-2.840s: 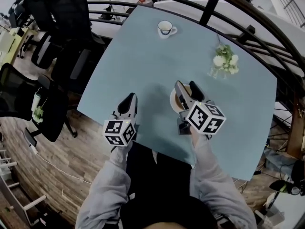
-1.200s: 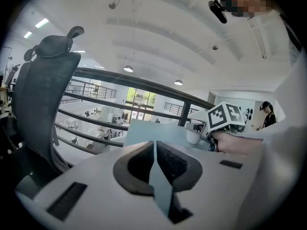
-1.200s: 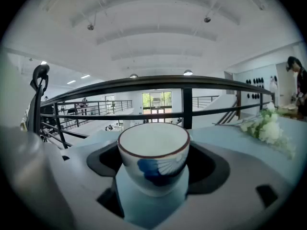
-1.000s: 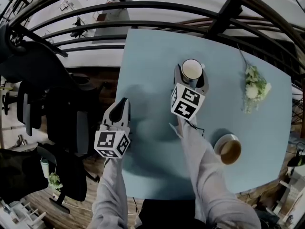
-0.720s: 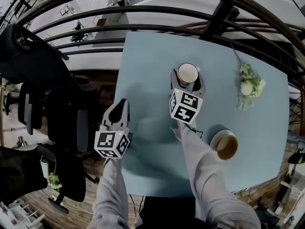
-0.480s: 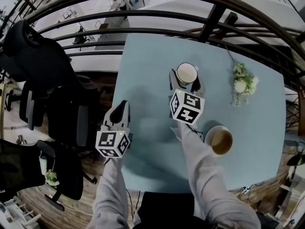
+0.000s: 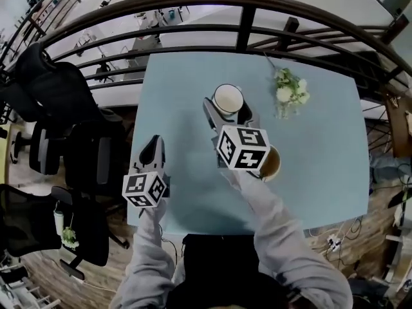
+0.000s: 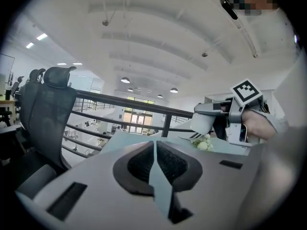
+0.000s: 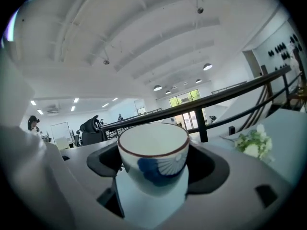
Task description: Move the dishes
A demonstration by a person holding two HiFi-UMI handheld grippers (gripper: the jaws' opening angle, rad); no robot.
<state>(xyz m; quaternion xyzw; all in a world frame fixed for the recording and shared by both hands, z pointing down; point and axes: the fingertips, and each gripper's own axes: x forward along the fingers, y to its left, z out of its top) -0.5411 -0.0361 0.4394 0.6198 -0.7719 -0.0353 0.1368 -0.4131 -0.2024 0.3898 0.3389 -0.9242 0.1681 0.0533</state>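
A white cup (image 7: 228, 99) with a brown rim and a blue fan pattern (image 9: 153, 157) sits between the jaws of my right gripper (image 7: 229, 111), which is shut on it (image 9: 156, 163) and holds it above the light blue table (image 7: 180, 108). A saucer (image 7: 271, 164) with a brownish centre lies on the table just right of that gripper's marker cube, which partly hides it. My left gripper (image 7: 154, 148) hovers over the table's left edge with its jaws together and nothing between them (image 8: 154, 158). The right gripper (image 8: 211, 121) also shows in the left gripper view.
A sprig of white flowers (image 7: 288, 90) lies at the table's far right. A dark metal railing (image 7: 244, 28) curves round the far side. Black office chairs (image 7: 58, 108) stand to the left, beyond the table's left edge.
The right gripper has carried the cup up off the table and nearer, toward the saucer. The left gripper has risen a little. The flowers and saucer lie as before.
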